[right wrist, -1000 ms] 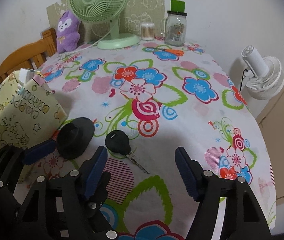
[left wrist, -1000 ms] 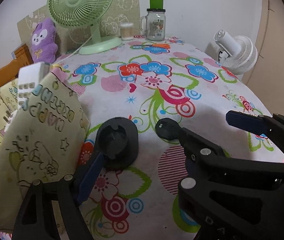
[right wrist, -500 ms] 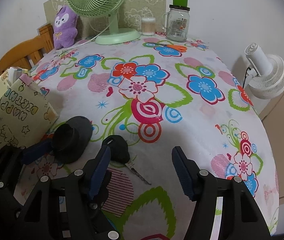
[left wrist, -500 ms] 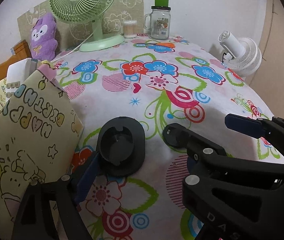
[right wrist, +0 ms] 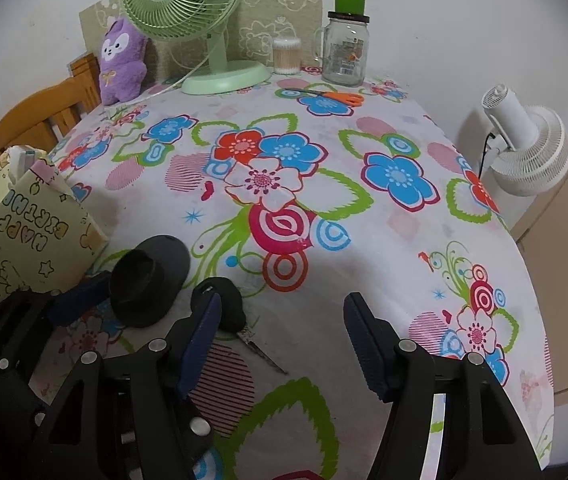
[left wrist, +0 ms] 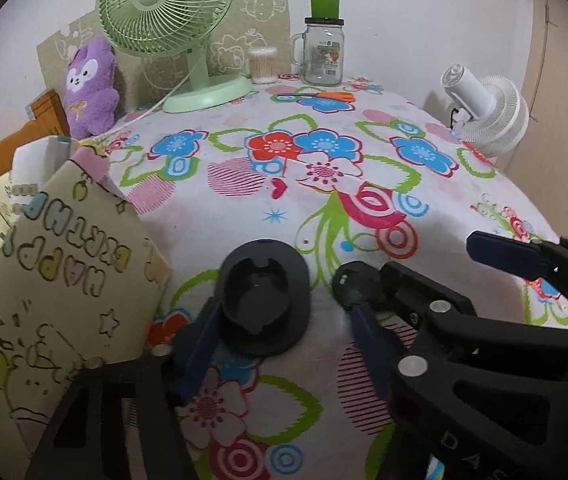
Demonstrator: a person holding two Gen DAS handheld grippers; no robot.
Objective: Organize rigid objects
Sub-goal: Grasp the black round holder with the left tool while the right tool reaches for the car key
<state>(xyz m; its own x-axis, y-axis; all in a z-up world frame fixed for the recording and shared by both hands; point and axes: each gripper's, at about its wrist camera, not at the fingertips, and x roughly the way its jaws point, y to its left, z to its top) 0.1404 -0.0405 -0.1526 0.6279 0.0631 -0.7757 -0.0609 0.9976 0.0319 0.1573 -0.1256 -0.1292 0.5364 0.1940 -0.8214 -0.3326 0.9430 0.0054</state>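
Black mount (left wrist: pixel 264 297), just right of the gift bag (left wrist: pixel 55 280), lies between my left gripper (left wrist: pixel 279 340) fingers, spread wide. Rigid, probably light plastic; I judge its raised hub the best hold. My right gripper (right wrist: pixel 279 340), also wide, straddles the key (right wrist: pixel 223 312).

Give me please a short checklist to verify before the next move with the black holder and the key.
1. Left gripper open: ok.
2. Black holder inside the left gripper's opening: ok, though it sits toward the left side.
3. Right gripper open: ok.
4. Key centred in the right gripper: not ok, it lies partly behind the left finger.
5. Space between the two grippers: cannot tell, they overlap in both views.
6. Gift bag mouth free: cannot tell.
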